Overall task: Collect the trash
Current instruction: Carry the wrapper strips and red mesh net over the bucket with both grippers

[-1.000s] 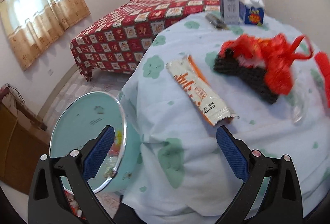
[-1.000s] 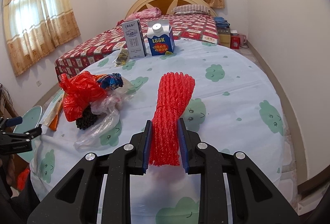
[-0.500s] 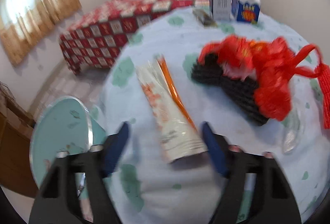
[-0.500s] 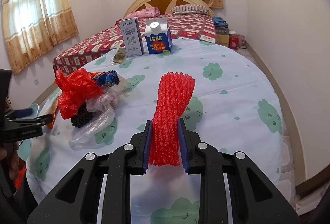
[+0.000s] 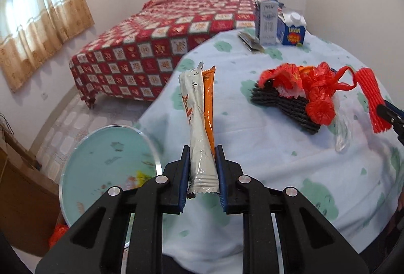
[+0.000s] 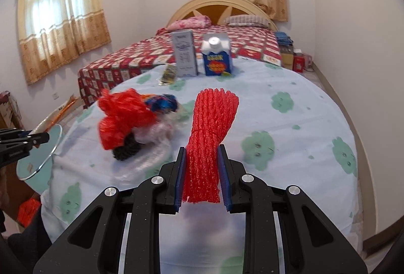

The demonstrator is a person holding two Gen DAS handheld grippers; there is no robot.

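My left gripper (image 5: 202, 173) is shut on a long white and orange snack wrapper (image 5: 199, 122), held up off the table's left edge. A teal trash bin (image 5: 106, 163) stands on the floor just left of it, with some litter inside. My right gripper (image 6: 202, 178) is shut on a red foam fruit net (image 6: 209, 137) above the table; the net also shows in the left wrist view (image 5: 371, 100). A pile of red plastic bag (image 5: 315, 87), black foam net (image 5: 282, 102) and clear plastic (image 5: 341, 127) lies on the table between the grippers.
The round table (image 6: 290, 122) has a light blue cloth with green prints. A grey carton (image 6: 185, 57), a blue carton (image 6: 218, 58) and a small wrapper (image 6: 169, 74) sit at its far edge. A bed (image 5: 164, 36) stands behind. A wooden cabinet (image 5: 15, 173) is at left.
My left gripper moved in over the table edge, shut on the snack wrapper and lifted it off the cloth. My right gripper keeps holding the red net and has shifted slightly.
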